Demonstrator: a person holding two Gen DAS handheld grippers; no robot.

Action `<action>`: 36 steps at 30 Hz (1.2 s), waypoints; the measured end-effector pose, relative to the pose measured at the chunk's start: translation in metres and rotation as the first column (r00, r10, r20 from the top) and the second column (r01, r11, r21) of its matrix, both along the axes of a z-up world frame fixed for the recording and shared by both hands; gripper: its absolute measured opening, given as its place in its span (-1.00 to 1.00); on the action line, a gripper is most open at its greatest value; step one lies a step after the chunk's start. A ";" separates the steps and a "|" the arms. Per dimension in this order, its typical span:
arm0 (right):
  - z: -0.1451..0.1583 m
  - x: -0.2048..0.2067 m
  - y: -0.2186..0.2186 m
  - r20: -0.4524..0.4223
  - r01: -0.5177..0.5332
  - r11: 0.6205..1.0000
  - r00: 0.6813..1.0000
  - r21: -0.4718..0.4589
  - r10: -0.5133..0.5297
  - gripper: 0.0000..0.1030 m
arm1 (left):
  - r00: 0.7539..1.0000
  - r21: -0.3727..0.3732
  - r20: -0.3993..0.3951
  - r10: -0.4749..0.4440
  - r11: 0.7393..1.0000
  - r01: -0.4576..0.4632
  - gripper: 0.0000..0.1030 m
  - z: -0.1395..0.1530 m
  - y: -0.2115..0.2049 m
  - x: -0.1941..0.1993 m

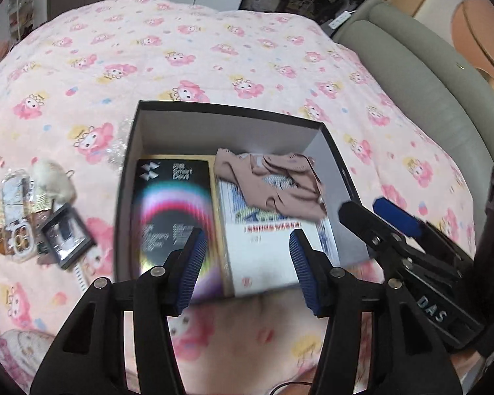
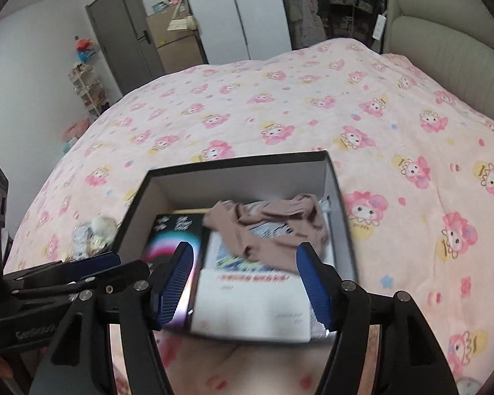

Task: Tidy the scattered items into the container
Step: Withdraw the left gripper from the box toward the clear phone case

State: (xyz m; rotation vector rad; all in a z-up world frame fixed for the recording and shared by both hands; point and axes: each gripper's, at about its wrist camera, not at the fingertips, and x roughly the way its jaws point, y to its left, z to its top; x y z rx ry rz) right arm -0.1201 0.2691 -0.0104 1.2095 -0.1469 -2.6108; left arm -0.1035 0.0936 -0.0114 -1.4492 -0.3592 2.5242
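A dark box with a pale inside [image 1: 214,107] [image 2: 240,161] lies on the bed. It holds a black "Smart Devil" carton [image 1: 171,204] [image 2: 171,237], a white booklet [image 1: 273,250] [image 2: 253,302] and a crumpled brown cloth [image 1: 273,181] [image 2: 273,230]. On the bedspread left of the box lie a clear phone case [image 1: 14,217], a white fluffy charm [image 1: 54,181] [image 2: 103,225] and a small dark framed packet [image 1: 67,235]. My left gripper [image 1: 246,240] [image 2: 125,263] hovers open over the box's near end, nothing between its pads. My right gripper [image 2: 244,253] [image 1: 364,205] hangs beside it, open and empty too.
The pink cartoon-print bedspread [image 1: 181,49] stretches all around the box. A grey-green padded headboard [image 1: 411,75] runs along the right. Crinkled clear wrapping [image 1: 118,144] lies against the box's left wall. A door [image 2: 125,33] and shelves stand beyond the bed's far side.
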 end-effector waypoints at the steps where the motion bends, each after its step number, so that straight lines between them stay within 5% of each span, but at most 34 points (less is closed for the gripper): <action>1: 0.003 0.007 -0.005 -0.010 -0.006 1.000 1.000 0.005 0.006 0.20 | 1.000 -0.013 -0.011 0.000 1.000 0.000 0.05 0.003 -0.003 0.009; 18: 0.018 0.061 -0.139 -0.020 -0.234 0.972 0.972 0.008 0.234 0.20 | 0.989 -0.016 -0.043 0.144 0.989 -0.145 0.05 0.012 -0.126 0.100; 36: -0.042 0.041 -0.291 0.150 -0.407 0.912 0.905 0.043 0.397 0.20 | 0.939 0.091 0.064 0.339 0.935 -0.343 0.05 -0.062 -0.272 0.114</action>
